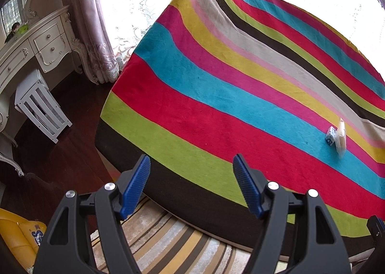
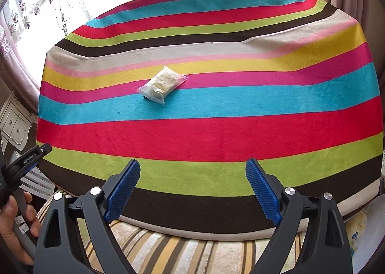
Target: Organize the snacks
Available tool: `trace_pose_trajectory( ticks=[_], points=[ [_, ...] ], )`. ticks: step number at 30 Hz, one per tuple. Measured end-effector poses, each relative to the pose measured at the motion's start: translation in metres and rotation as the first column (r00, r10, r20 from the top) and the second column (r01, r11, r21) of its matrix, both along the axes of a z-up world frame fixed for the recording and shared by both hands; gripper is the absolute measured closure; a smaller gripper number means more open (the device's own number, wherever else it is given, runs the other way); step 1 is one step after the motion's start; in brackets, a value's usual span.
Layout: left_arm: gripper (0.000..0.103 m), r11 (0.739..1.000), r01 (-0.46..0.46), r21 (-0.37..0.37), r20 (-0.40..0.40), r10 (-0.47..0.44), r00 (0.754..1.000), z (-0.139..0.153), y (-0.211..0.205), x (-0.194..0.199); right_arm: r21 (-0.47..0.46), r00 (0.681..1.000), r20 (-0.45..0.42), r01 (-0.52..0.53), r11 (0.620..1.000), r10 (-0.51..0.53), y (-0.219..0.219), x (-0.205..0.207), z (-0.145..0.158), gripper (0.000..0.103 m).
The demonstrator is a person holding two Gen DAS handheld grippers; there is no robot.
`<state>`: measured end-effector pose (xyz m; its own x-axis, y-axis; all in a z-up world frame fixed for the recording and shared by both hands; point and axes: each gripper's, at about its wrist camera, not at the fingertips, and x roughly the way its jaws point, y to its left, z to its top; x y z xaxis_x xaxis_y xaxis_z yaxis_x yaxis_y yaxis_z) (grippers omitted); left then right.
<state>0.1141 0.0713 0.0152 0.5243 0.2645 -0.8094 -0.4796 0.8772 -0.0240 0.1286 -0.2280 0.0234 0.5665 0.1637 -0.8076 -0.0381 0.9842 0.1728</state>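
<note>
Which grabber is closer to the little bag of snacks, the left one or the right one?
Right, I think, though not by much. The right gripper faces the snack bag almost straight ahead across the striped blanket. The left gripper is off to one side, the bag far to its right.
</note>
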Motion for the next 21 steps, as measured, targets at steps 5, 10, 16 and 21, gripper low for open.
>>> trace_pose_trajectory(
  ticks=[5,10,16,21],
  points=[
    [0.032,1.0,0.016,-0.001,-0.007,-0.016,1.0,-0.003,-0.004,0.005,0.036,0.999,0.036,0.02,0.999,-0.022,0.008,0.018,-0.002,0.016],
    [0.032,0.987,0.134,-0.085,0.059,-0.129,0.99,-0.005,-0.015,0.017,0.066,0.997,0.062,0.036,0.997,-0.04,0.013,0.038,-0.005,0.016],
    [0.032,0.921,0.363,-0.139,0.17,-0.339,0.925,0.0,-0.054,0.044,0.103,0.997,0.052,0.058,0.993,-0.064,0.009,0.063,-0.011,0.016],
    [0.035,0.928,0.341,-0.149,0.171,-0.316,0.933,-0.004,-0.062,0.064,0.204,0.998,0.013,0.063,0.977,-0.067,0.013,0.101,-0.016,0.016]
  ],
)
